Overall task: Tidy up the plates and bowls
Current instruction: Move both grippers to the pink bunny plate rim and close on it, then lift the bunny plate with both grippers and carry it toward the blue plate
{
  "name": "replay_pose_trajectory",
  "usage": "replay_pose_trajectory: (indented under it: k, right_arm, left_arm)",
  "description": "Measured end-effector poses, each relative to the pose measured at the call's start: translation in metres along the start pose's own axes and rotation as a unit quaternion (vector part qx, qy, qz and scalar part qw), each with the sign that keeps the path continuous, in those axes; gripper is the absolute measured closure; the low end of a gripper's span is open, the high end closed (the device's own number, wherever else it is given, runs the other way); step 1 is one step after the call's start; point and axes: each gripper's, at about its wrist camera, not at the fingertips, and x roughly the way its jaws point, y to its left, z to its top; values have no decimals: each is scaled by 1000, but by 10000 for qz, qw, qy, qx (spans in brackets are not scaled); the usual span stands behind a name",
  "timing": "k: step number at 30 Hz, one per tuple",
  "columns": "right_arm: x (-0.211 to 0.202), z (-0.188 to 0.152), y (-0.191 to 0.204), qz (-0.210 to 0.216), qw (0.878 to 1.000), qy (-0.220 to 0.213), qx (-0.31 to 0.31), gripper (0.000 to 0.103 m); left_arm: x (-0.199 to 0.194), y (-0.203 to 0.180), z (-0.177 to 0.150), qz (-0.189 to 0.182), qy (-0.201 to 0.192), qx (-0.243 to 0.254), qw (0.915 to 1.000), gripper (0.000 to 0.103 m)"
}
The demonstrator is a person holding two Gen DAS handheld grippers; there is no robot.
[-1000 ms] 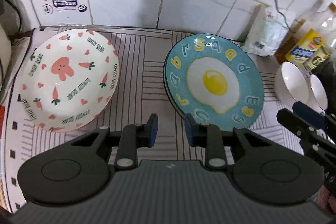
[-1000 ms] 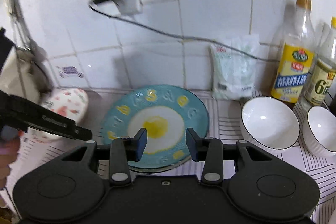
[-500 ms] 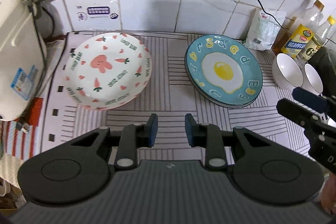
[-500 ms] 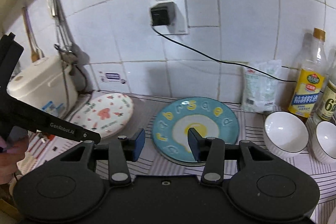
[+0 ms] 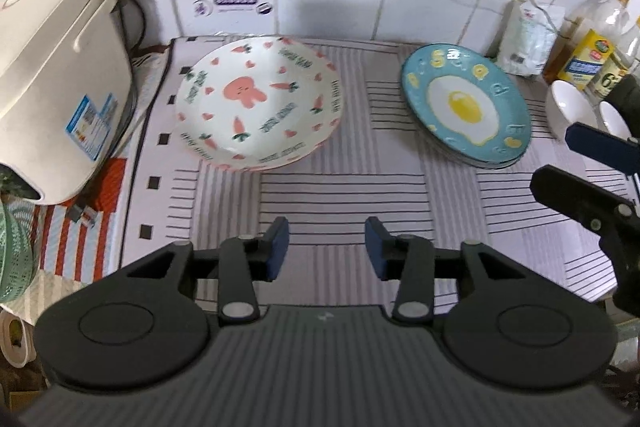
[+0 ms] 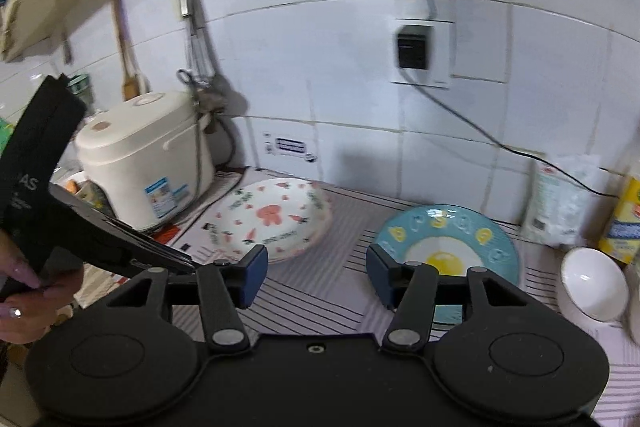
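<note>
Both hand-held grippers, left (image 5: 326, 247) and right (image 6: 316, 277), have backed away, jaws opening, empty.

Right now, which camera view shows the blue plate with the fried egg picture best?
The left wrist view: the blue egg plate is seen whole from above, with more plate rims under it. In the right wrist view the same plate lies low and slanted, partly hidden behind one claw finger.

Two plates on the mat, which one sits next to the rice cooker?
The white rabbit-and-carrot plate, beside the rice cooker. The blue fried-egg plate lies by the bowls and bottles.
</note>
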Motion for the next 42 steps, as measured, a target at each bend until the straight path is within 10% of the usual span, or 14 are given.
replay_pose_trajectory:
  k: [13,24,36,42]
  right_arm:
    - [86,-34,13,530,9960,-661,-288,30]
    - [169,-46,-15,1065,9887,-302,1015,30]
    - [230,-46,-18,805,9799,84,1821,31]
    - [240,-40,-16,533,9832,150,1742,49]
  left_arm:
    - [45,61,-1,879,-430,-299,9948,36]
    - [95,111,4,414,-519,-1228,9902,33]
    - [128,115,22,198,-627,-1348,9887,62]
    - [143,115,25,92,-618,-1599,9851,77]
